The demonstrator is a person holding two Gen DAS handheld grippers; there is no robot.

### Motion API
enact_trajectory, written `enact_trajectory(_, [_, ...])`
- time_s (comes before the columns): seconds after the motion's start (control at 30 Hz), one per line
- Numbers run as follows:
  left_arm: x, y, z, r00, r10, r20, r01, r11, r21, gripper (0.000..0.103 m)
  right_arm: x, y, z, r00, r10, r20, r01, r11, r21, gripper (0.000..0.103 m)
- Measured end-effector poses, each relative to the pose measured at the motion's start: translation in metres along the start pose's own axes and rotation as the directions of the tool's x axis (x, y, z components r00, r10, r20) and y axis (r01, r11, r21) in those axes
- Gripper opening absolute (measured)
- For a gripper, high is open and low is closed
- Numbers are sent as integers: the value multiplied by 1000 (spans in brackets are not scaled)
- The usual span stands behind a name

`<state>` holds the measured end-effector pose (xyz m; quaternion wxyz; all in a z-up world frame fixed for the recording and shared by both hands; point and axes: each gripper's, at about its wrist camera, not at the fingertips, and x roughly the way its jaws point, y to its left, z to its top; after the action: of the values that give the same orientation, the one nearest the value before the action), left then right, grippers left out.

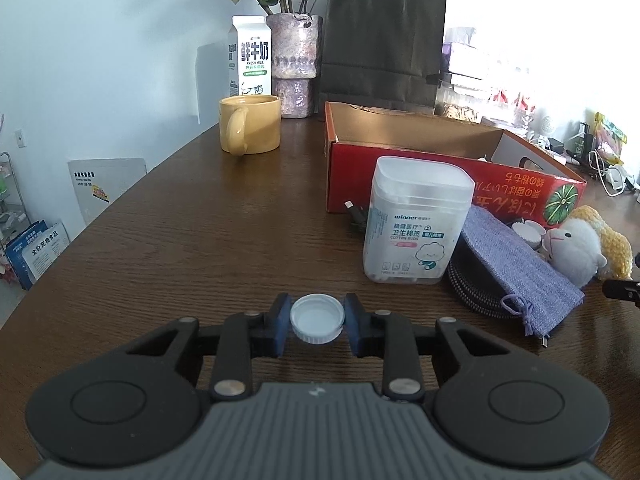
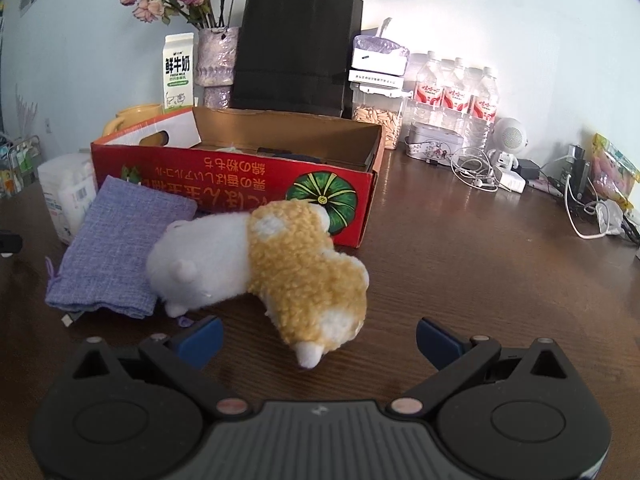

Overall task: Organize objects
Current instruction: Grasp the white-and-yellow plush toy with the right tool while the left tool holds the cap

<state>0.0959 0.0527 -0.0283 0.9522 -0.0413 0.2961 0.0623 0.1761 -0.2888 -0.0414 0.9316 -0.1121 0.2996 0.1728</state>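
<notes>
My left gripper (image 1: 317, 322) is shut on a white bottle cap (image 1: 317, 324), held open side up just above the brown table (image 1: 180, 248). A cotton bud jar (image 1: 416, 220) stands ahead on the right, in front of the open red cardboard box (image 1: 432, 172). A purple cloth pouch (image 1: 516, 264) and a white and yellow plush toy (image 1: 580, 248) lie beside the jar. My right gripper (image 2: 319, 340) is open, its blue fingertips on either side of the plush toy's (image 2: 280, 256) near end. The red box (image 2: 240, 184) lies behind the toy, the pouch (image 2: 120, 244) to its left.
A yellow mug (image 1: 248, 128), milk carton (image 1: 250, 56), flower vase (image 1: 294, 64) and black paper bag (image 1: 382, 44) stand at the back. Water bottles (image 2: 456, 92), a snack jar (image 2: 378, 116), a tin (image 2: 434, 144) and cables (image 2: 480, 172) crowd the back right.
</notes>
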Motion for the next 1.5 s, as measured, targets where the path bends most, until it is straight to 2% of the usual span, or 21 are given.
enact_trajectory(0.07, [0,0,0,1000,-1,-2,1,1000,-2,29,5,-1,5,1000,-5,-8,5,999,-39,103])
enact_trajectory(0.23, [-3,0,0,1000,0,1,0,1000,-5,29,18,-2,14,998,35,-43,-41,988,-146,103])
enact_trajectory(0.43, [-5,-1,0,1000,3,0,-3,1000,-9,29,32,-4,20,996,74,-52,-82,981,-176,101])
enact_trajectory(0.73, [-6,-1,1,1000,7,3,-7,1000,-12,29,33,-6,23,988,152,-42,-156,973,-169,74])
enact_trajectory(0.8, [-6,-1,1,1000,5,1,-5,1000,-14,29,32,-7,22,985,168,-40,-172,972,-159,64])
enact_trajectory(0.9, [-7,-1,0,1000,0,2,0,1000,-13,29,29,-7,20,987,158,-32,-161,974,-158,55])
enact_trajectory(1.2, [-12,-3,3,1000,-10,21,11,1000,-13,29,5,-11,9,992,121,44,-117,990,-78,51])
enact_trajectory(1.5, [-19,-10,16,996,-44,77,45,999,-9,29,-17,-17,10,984,89,157,-95,995,26,51])
